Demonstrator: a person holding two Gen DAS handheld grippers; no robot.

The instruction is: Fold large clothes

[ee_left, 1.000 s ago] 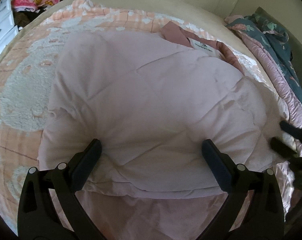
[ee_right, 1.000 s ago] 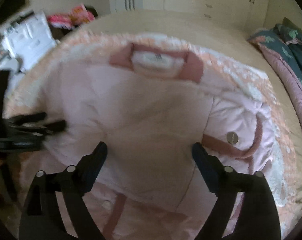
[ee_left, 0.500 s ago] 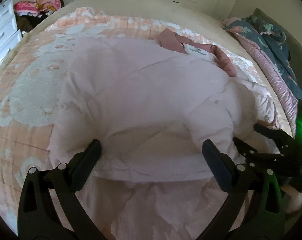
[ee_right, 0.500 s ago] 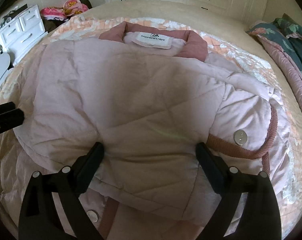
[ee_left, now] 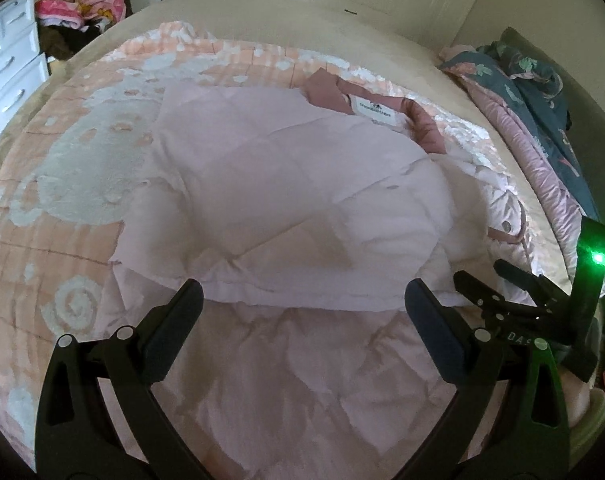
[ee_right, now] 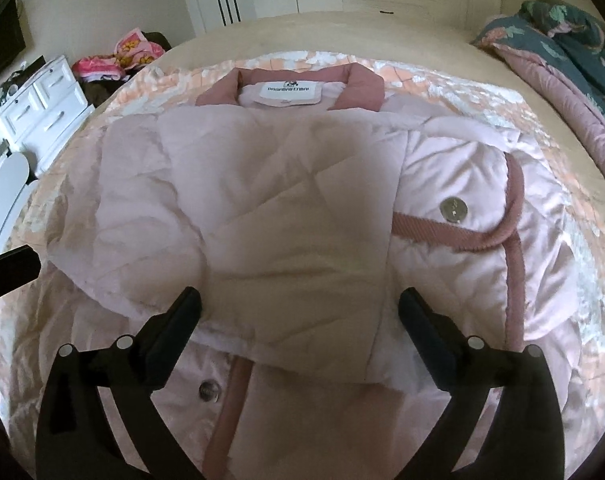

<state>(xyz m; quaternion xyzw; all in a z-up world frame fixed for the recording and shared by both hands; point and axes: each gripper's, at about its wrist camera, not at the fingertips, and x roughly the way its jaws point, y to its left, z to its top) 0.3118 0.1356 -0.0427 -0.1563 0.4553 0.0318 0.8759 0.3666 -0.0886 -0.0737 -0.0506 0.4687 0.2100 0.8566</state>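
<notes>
Spread across the peach patterned blanket (ee_right: pixel 442 80), the pale pink quilted jacket (ee_right: pixel 286 200) lies partly folded, its dusty-rose collar (ee_right: pixel 362 84) at the jacket's far end with a white label (ee_right: pixel 289 92) inside it. My left claw (ee_left: pixel 302 308) hangs with fingers wide apart, gripping nothing, just before the near edge of the jacket's folded-over upper layer. My right claw (ee_right: pixel 300 312) is likewise spread and empty, hovering at that same folded edge. To the right of the folded layer, a silver snap button (ee_right: pixel 453 210) sits beside rose-coloured trim (ee_right: pixel 454 236); a second snap (ee_right: pixel 209 391) shows on the jacket's lower panel, nearer me. Beyond the jacket's right side, a dark floral quilt (ee_right: pixel 574 48) is bunched up. Off the jacket's left side stands a white drawer unit (ee_right: pixel 42 108).
</notes>
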